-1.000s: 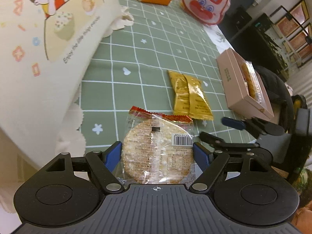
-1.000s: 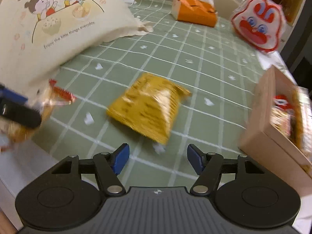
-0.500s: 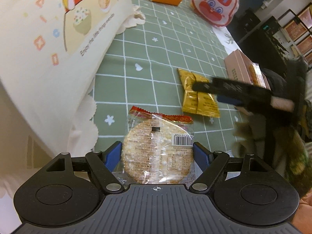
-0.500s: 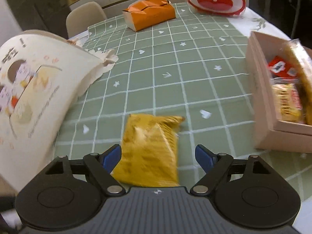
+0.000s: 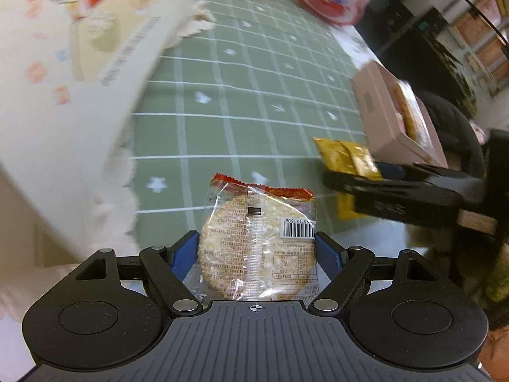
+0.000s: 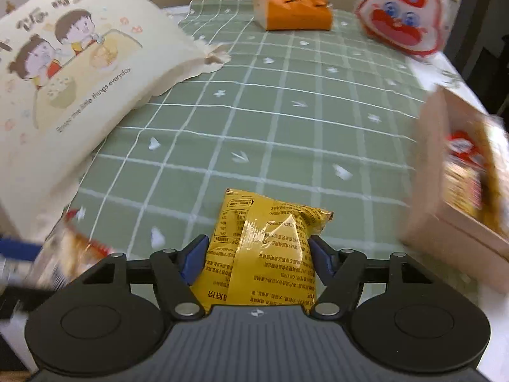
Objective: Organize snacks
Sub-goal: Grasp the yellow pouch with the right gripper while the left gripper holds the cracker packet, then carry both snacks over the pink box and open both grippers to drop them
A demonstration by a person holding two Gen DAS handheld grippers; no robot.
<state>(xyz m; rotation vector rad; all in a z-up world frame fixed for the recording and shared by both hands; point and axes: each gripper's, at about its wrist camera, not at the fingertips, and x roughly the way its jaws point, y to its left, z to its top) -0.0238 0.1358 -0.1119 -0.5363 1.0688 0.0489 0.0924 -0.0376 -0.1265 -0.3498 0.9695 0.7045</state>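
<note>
A round rice cracker in a clear packet (image 5: 254,245) with a red top seam sits between the blue pads of my left gripper (image 5: 256,251), which is shut on it above the table's near edge. It shows blurred at the left of the right wrist view as the cracker packet (image 6: 66,248). A yellow snack packet (image 6: 264,248) fills the gap of my right gripper (image 6: 257,251); its jaws are closing and both pads press the packet's sides. From the left wrist, the yellow packet (image 5: 345,157) pokes out beyond the right gripper's black fingers (image 5: 366,187).
A pink open box (image 6: 458,191) holding several snacks stands on the right. On the green checked tablecloth (image 6: 286,111), a big cream printed bag (image 6: 63,79) leans at the left. An orange pack (image 6: 292,9) and a red-and-white rabbit-face bag (image 6: 404,16) lie at the far end.
My right gripper swung over the yellow packet, widened, then closed on its sides. The left gripper kept the rice cracker and barely moved.
</note>
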